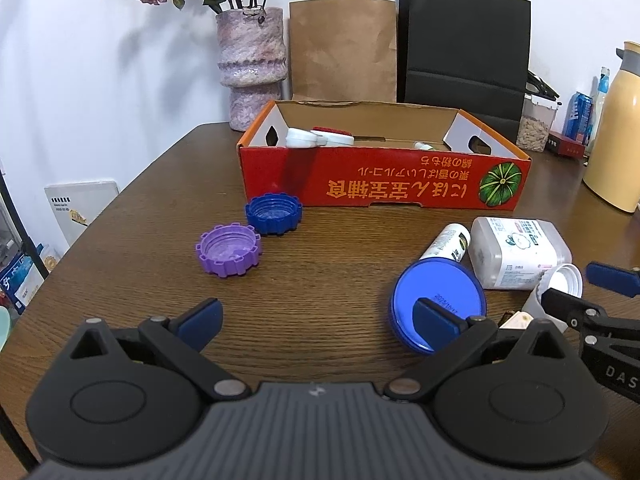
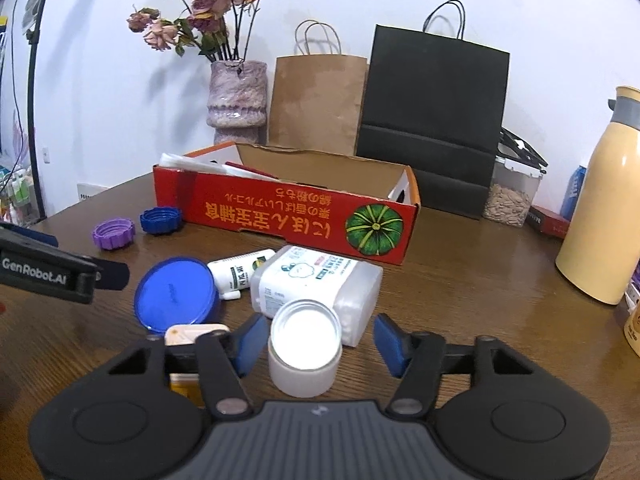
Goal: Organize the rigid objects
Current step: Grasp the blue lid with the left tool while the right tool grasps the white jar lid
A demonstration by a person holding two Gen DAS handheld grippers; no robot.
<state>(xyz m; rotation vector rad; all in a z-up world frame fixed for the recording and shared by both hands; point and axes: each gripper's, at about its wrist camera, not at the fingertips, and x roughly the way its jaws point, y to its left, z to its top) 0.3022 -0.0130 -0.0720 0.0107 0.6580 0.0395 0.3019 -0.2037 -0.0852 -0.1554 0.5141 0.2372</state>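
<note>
the red cardboard box (image 1: pixel 384 176), upper centre of the left wrist view, already holds a few white and red lids. still out on the wooden table (image 1: pixel 320 264): a purple cap (image 1: pixel 228 249), a dark blue cap (image 1: pixel 273 214), a big blue lid (image 1: pixel 438 300), a white tube (image 2: pixel 240 270), a clear rectangular container (image 2: pixel 320 280). the left gripper (image 1: pixel 320 320) has its fingers spread wide, empty. the right gripper (image 2: pixel 316 344) brackets a small white jar (image 2: pixel 305 350), low centre; the left pad looks about touching, the right pad apart.

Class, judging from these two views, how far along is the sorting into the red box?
Done: white lids and a red-topped one lie in the red box. In hand: the right gripper brackets the white jar, pads not visibly pressing. Left: purple cap, dark blue cap, blue lid, tube, clear container.
</note>
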